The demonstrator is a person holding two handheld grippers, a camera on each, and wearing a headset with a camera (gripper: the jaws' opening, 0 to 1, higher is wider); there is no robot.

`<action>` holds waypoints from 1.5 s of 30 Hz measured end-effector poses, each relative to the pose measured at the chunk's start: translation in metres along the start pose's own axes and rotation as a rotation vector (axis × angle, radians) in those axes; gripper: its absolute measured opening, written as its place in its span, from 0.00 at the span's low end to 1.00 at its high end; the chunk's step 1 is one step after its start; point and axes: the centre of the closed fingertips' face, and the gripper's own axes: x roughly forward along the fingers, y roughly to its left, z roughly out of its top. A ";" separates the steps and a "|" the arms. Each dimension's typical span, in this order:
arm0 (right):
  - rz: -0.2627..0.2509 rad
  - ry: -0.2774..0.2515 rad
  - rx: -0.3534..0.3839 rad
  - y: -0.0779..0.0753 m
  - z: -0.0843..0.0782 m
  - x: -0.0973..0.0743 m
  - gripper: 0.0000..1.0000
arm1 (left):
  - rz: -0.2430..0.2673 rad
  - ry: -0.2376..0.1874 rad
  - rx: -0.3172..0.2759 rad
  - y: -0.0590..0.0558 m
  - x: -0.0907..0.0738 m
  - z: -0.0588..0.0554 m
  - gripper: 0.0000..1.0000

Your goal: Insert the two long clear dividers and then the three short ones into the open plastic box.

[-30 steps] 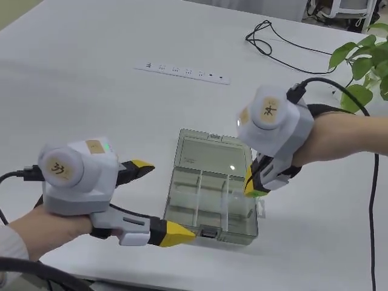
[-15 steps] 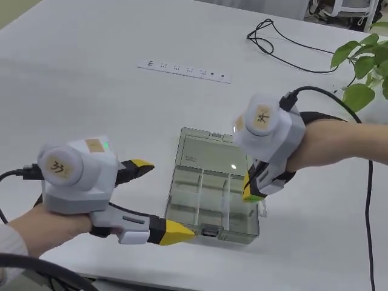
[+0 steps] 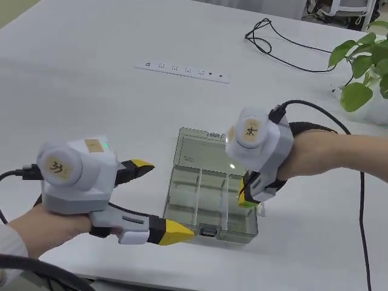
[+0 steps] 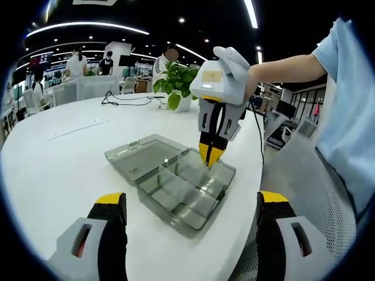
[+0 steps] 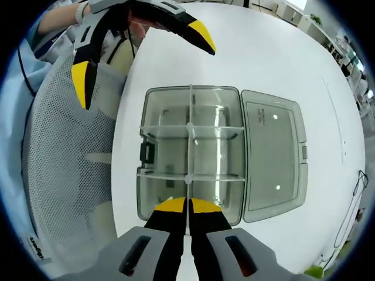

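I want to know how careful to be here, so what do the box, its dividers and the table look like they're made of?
The box looks like smoky see-through plastic, glossy: the table shows through its lid, which carries light spots. The dividers look like thin clear plastic with bright edges. The table has a smooth matte white top, maybe laminate; hard to tell.

A round tan sticker (image 3: 59, 169) on the back of the left gripper (image 3: 163, 199) bears a dark handwritten mark that reads roughly as "33". A matching sticker (image 3: 251, 129) on the right gripper (image 3: 245, 197) carries a hand-drawn sign like a character, which I cannot make out. Faint print on the box lid (image 3: 203, 154) is too small to read.
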 end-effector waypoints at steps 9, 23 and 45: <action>-0.010 -0.016 -0.004 0.001 -0.001 0.001 0.03 | -0.004 0.004 0.007 -0.001 0.000 0.001 0.93; -0.104 -0.262 0.006 0.000 0.012 -0.018 0.72 | 0.004 0.009 0.022 -0.001 -0.004 0.004 0.95; -0.301 -0.609 0.263 0.026 -0.001 -0.045 1.00 | 0.056 -0.023 0.025 0.000 -0.019 0.006 0.97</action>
